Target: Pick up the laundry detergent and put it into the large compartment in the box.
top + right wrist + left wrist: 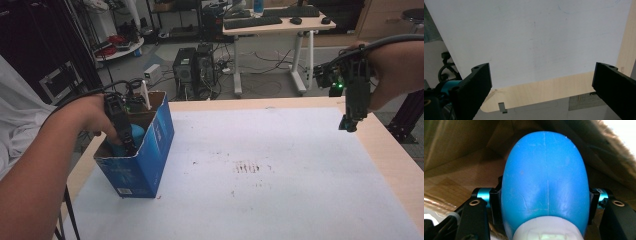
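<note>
Blue bottle (545, 182) lowered into the blue carton (145, 160)
Left gripper (122, 132) jaws clamped on bottle, cap end toward hand, long axis pointing down into carton; right gripper (350, 122) agape, empty, well apart over table (395, 160)

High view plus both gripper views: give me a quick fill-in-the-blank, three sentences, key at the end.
1. The left gripper is shut on a bottle whose colour is ____.
2. That bottle sits inside an open ____ box at the table's left edge.
3. The right gripper hangs over the white sheet with its jaws ____.

Missing words: blue; blue cardboard; open
</note>
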